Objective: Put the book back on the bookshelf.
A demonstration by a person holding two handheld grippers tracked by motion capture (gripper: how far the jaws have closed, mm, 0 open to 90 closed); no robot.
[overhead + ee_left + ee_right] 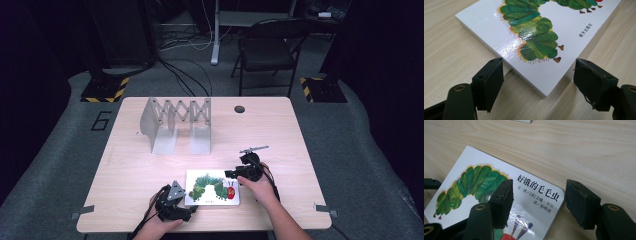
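Though flat, book (212,187) between tongs (191,212)

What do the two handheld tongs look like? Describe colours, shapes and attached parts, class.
Both are black. The left tongs carry a grey three-cornered plate on top, and a black cable trails from them. The right tongs have a thin grey bar above. Each jaw ends in a flat, blocky black pad.
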